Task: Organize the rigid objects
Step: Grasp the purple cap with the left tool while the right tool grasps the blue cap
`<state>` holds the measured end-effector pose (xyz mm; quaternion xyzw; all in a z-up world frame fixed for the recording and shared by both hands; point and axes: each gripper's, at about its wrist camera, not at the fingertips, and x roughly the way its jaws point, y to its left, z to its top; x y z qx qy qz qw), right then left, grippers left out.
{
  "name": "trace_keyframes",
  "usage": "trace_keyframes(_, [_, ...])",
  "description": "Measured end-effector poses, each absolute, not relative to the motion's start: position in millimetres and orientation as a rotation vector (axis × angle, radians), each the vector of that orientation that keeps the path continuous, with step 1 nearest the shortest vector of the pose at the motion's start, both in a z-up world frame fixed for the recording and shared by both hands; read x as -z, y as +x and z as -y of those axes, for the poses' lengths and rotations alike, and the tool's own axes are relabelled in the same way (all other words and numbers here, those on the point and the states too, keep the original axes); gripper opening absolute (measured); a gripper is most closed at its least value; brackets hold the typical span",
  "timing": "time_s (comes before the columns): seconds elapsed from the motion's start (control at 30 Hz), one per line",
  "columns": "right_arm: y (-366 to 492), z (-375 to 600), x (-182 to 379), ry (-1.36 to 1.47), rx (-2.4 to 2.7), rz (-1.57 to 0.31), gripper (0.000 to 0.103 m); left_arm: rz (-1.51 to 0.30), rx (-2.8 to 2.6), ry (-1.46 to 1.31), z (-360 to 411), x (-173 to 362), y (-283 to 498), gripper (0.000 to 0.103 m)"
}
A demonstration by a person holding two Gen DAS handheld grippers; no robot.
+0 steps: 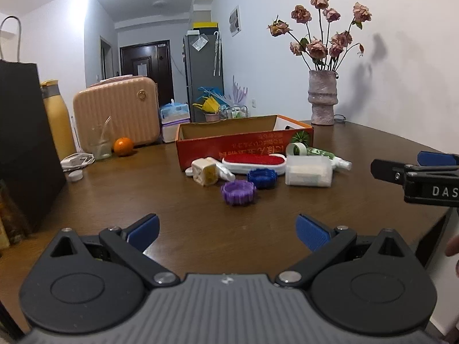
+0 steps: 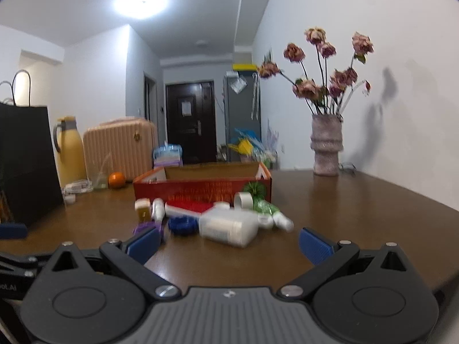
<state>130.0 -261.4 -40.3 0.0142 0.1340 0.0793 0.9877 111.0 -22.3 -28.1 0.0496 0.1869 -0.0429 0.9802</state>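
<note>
Both grippers' fingers stood wide apart and empty: left gripper [image 1: 228, 230], right gripper [image 2: 229, 245]. Ahead of them a clutter lay on the wooden table [image 1: 143, 195] against the open red cardboard box [image 1: 229, 140]. Nearest the right gripper was a frosted plastic jar [image 2: 229, 228] lying crosswise; ribbed purple ring [image 1: 238, 192] sat closer to the left.
</note>
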Motion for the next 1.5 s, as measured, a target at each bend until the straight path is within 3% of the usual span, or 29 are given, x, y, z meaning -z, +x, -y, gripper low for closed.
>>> trace_keyframes(0.3, [225.2, 250.0, 34.6, -0.047, -0.275, -0.392, 0.103, -0.493, 0.057, 0.092, 36.8, 45.2, 226.2, 0.103])
trace_keyframes(0.37, [248.0, 246.5, 35.9, -0.047, -0.305, -0.415, 0.095, -0.509, 0.068, 0.093, 37.8, 48.7, 246.8, 0.101])
trace_keyframes(0.47, [277.1, 243.3, 39.9, -0.044, -0.340, -0.446, 0.085, -0.542, 0.102, 0.070, 38.1, 52.2, 268.7, 0.090])
trace_keyframes(0.73, [321.2, 222.6, 46.6, -0.010, -0.473, -0.495, 0.077, -0.641, 0.142, 0.043, 36.4, 68.2, 307.8, 0.056])
trace_keyframes(1.23, [351.0, 143.8, 68.0, -0.177, -0.423, -0.601, 0.076, -0.585, -0.036, -0.026, -29.6, 51.2, 251.6, 0.056])
trace_keyframes(1.5, [344.6, 150.0, 75.8, -0.164, -0.366, -0.619, 0.075, -0.553, -0.042, -0.032, -43.7, 49.8, 238.2, 0.056])
